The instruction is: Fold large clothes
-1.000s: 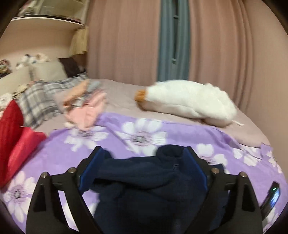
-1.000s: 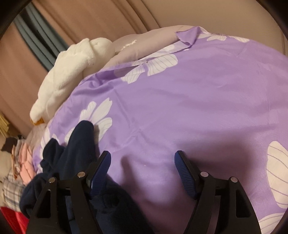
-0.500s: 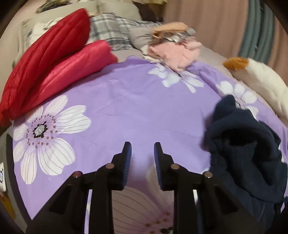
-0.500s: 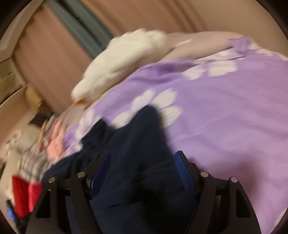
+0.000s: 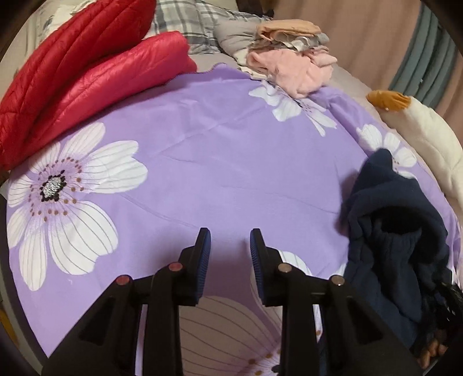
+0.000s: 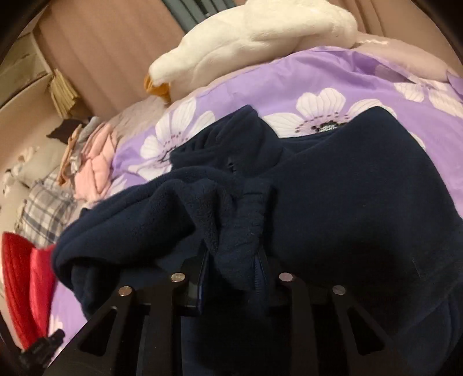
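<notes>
- Bedroom setting: pinkish curtains behind, and a bed spread with a purple floral sheet (image 5: 231, 150) that serves as the folding surface.
- Red quilted jacket (image 5: 81, 75) lies bunched at 10 o'clock in the left wrist view, resting on the sheet's far edge.
- White plush goose (image 6: 260, 37) lies at 12 o'clock in the right wrist view, beyond the sheet, well apart from both grippers.
- Navy fleece jacket (image 6: 332, 196), the task garment, sits crumpled on the sheet; it fills the centre of the right wrist view and appears at 3 to 4 o'clock in the left wrist view. Not yet spread flat.
- Pile of pink and beige clothes (image 5: 292, 60) at 1 o'clock in the left wrist view, near the plaid pillow (image 5: 185, 26).
- Right gripper (image 6: 231, 269): jaws have just been closing and now pinch a bunched fold of the fleece between them.
- Left gripper (image 5: 228, 260): jaws nearly closed, a narrow gap showing, nothing between them; it hangs over bare sheet at 6 o'clock.
- Risk, judged: the right grip holds a thick wad rather than a clean hem, so lifting may drag the whole heap or let layers slip out.
- Risk, judged: the left gripper stands apart from the garment and must open before taking a second corner; a one-sided pull would twist the fleece.
</notes>
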